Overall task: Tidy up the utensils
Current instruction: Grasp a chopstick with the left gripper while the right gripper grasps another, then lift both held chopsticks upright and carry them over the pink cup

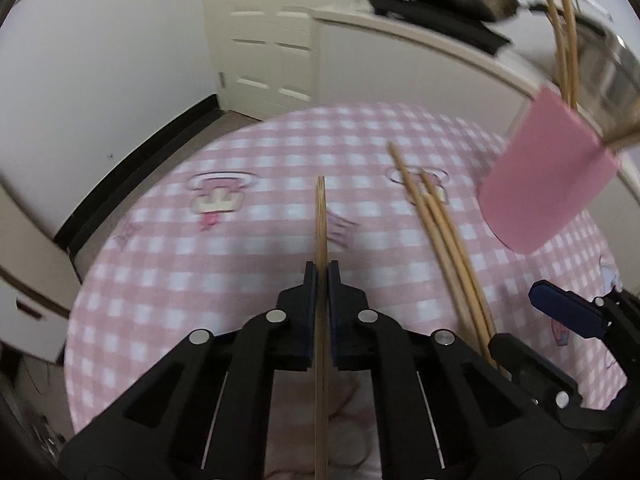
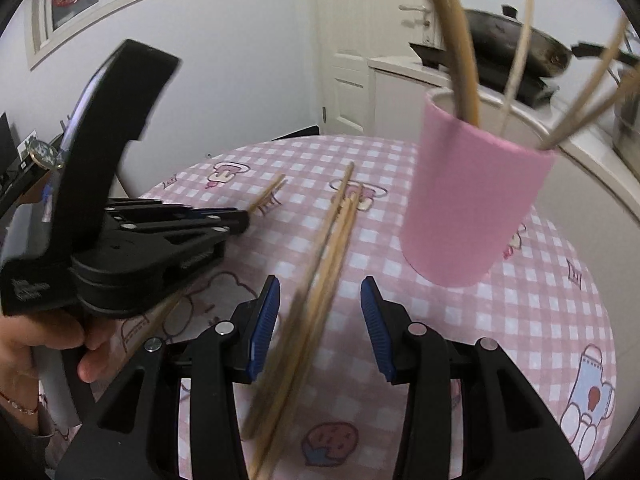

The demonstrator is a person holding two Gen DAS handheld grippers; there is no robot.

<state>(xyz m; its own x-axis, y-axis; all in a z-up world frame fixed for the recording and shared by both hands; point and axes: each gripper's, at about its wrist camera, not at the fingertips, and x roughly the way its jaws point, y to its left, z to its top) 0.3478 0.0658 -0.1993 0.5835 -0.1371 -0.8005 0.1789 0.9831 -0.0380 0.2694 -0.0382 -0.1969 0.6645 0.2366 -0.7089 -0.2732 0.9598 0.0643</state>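
My left gripper (image 1: 321, 270) is shut on a single wooden chopstick (image 1: 321, 216), which runs straight out between its pads over the pink checked tablecloth (image 1: 180, 280). In the right wrist view the left gripper (image 2: 240, 220) sits to the left, with that chopstick's tip (image 2: 270, 192) poking out. My right gripper (image 2: 320, 284) is open, and its blue pads stand on either side of a loose bundle of chopsticks (image 2: 340, 216) on the table without touching it. The bundle (image 1: 436, 224) also shows in the left wrist view. A pink cup (image 2: 472, 200) holding several chopsticks stands at the right.
Behind the round table, a white counter carries a dark wok (image 2: 516, 44) on a stove and a metal pot (image 1: 612, 68). A white door (image 1: 272, 48) is at the back. A hand (image 2: 60, 344) holds the left gripper's handle. A cardboard box (image 1: 24, 288) stands left of the table.
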